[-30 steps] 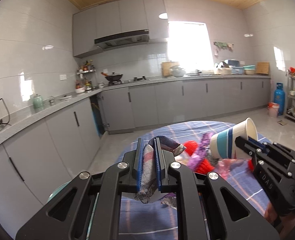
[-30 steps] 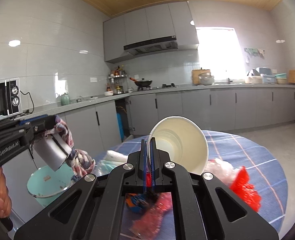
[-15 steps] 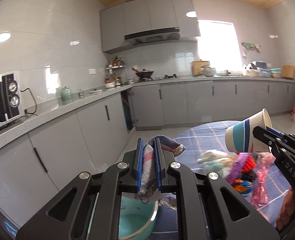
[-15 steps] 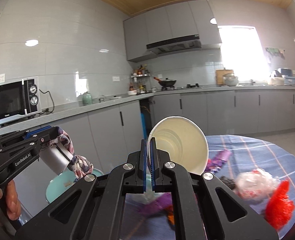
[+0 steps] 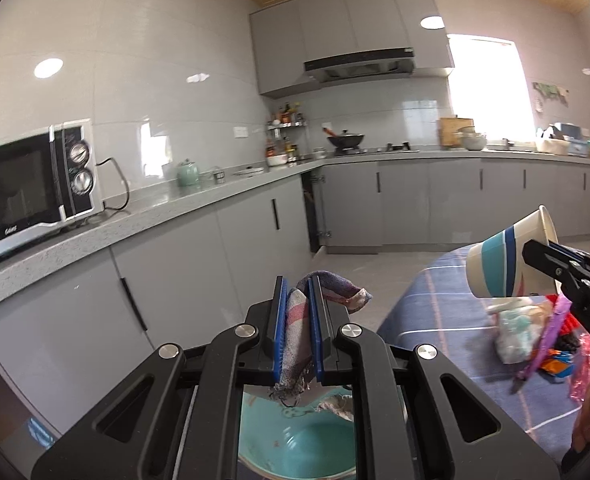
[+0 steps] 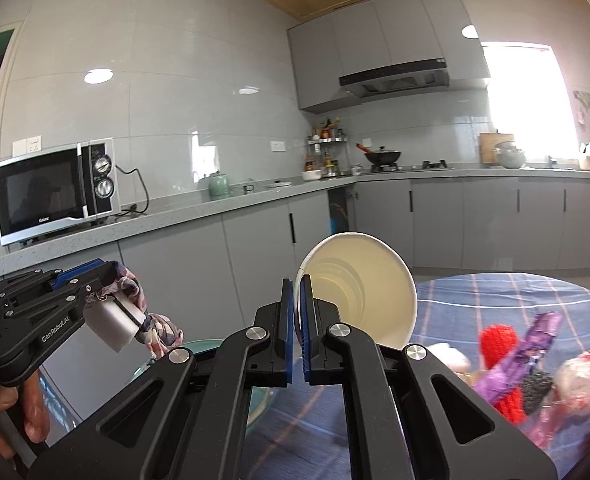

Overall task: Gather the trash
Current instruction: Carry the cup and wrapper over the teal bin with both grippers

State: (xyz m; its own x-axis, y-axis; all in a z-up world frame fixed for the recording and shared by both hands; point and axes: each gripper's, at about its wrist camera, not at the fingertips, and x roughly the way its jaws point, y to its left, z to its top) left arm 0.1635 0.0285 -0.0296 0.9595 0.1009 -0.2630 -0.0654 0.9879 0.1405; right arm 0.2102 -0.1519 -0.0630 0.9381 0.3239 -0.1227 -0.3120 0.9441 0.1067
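**Trash in both grippers, bin just below**

Left wrist: your left gripper (image 5: pixel 297 320) clamps a plaid rag (image 5: pixel 295 336) above the teal bin (image 5: pixel 295 440); nothing dropped yet.

Right wrist: your right gripper (image 6: pixel 297 320) pinches the paper cup (image 6: pixel 359 288) rim. Wrappers (image 6: pixel 535 364) remain at the table's (image 6: pixel 495 292) right edge. Readable: "GenRobot.AI", "Galanz" on the microwave (image 6: pixel 55 192).

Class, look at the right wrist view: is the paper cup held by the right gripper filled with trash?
No: the paper cup, pinched at its rim by the right gripper, faces the camera and shows only bare cream walls inside.
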